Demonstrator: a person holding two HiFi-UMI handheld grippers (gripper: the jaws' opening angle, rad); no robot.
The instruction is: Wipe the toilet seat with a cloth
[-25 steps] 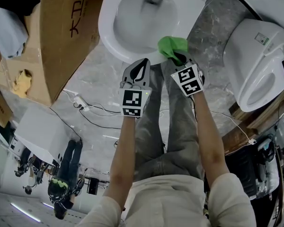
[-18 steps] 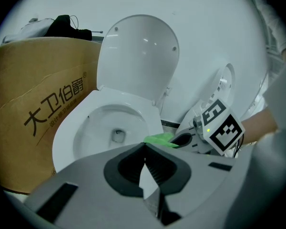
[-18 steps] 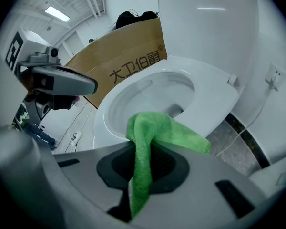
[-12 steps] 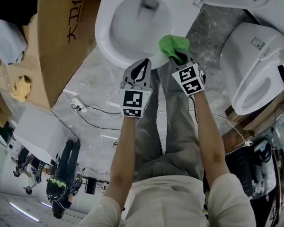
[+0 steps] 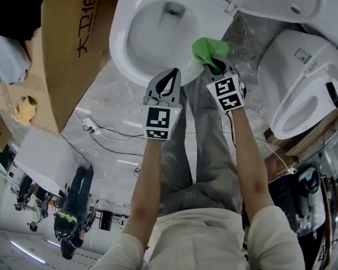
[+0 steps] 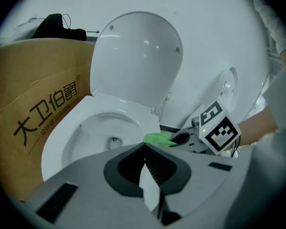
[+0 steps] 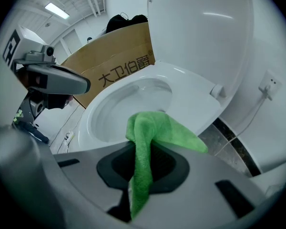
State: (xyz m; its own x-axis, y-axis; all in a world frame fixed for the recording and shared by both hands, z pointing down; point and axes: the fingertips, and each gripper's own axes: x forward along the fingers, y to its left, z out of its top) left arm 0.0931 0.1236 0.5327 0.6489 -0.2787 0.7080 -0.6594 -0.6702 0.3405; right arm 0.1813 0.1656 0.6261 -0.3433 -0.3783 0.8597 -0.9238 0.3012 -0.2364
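The right gripper (image 5: 217, 66) is clamped on a green cloth (image 5: 207, 50): in the right gripper view a fold of it runs down between the jaws while the rest bunches forward in a loose lump (image 7: 150, 137). From the head view that lump sits over the near right edge of the toilet seat (image 5: 119, 44), the white ring round the bowl, but no view settles whether it touches the ring or hovers just above it. The left gripper (image 5: 168, 79) hangs beside it over the near edge with its jaws together on nothing. The lid (image 6: 133, 56) stands raised behind the bowl. The likeliest fault from here is a thin hold, since only a narrow fold looks pinched, and dragging across the ring could pull the cloth free and drop it into the bowl. The bunched shape is a second risk, because a lump wipes a narrow stripe and would leave parts of the seat unwiped. Pressing too low could bring the hard jaws onto the seat instead of the cloth. A wide sweep leftward might also meet the left gripper, which is close, or on the far side the cardboard box (image 5: 67, 49) standing just beside the toilet.
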